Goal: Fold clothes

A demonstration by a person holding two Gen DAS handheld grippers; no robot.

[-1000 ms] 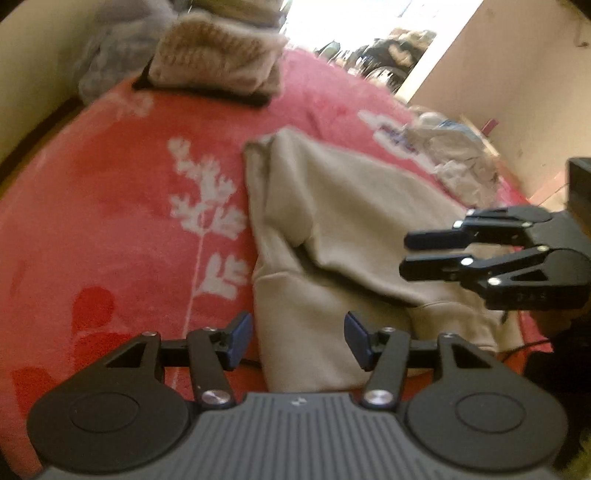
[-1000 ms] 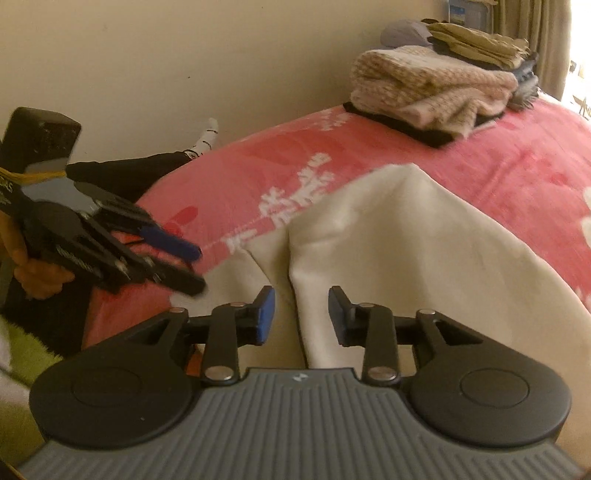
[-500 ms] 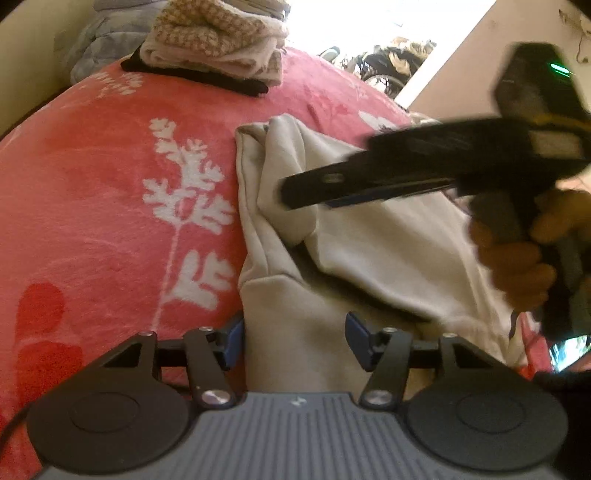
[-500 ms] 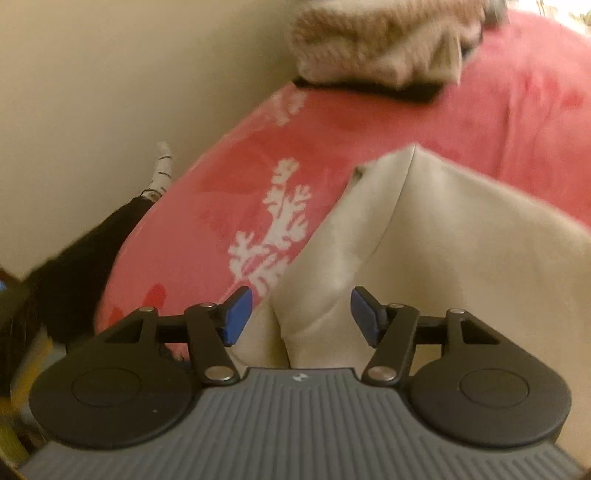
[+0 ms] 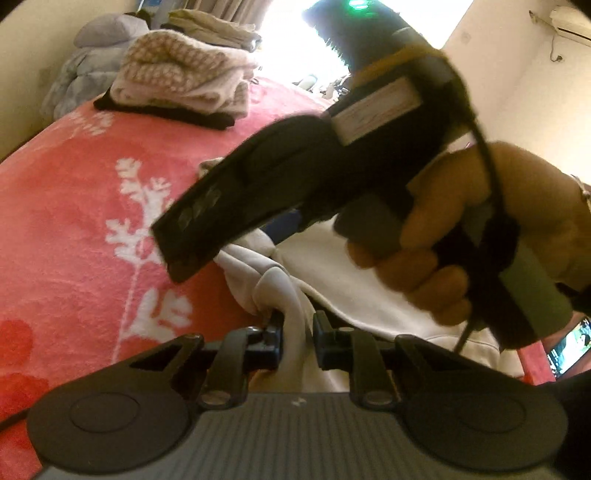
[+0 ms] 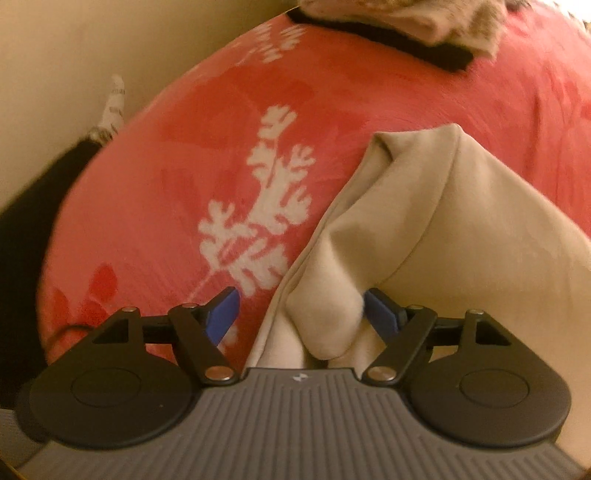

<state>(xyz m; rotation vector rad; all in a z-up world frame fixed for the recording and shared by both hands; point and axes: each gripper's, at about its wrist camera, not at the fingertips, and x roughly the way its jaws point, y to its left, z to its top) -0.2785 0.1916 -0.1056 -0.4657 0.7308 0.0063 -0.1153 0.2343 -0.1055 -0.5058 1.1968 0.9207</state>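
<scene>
A home bedroom: red floral bedspread, folded laundry stack, wall-mounted air conditioner.

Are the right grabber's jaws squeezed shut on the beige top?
No, the right gripper has its jaws spread wide, with a fold of the beige garment lying loose between them.

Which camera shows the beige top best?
The right wrist view: the top fills its right half, unblocked, with a fold lying between the open right tool. In the left wrist view the top is mostly hidden behind the right tool and hand; only a bunched edge shows, pinched in the left tool.
</scene>
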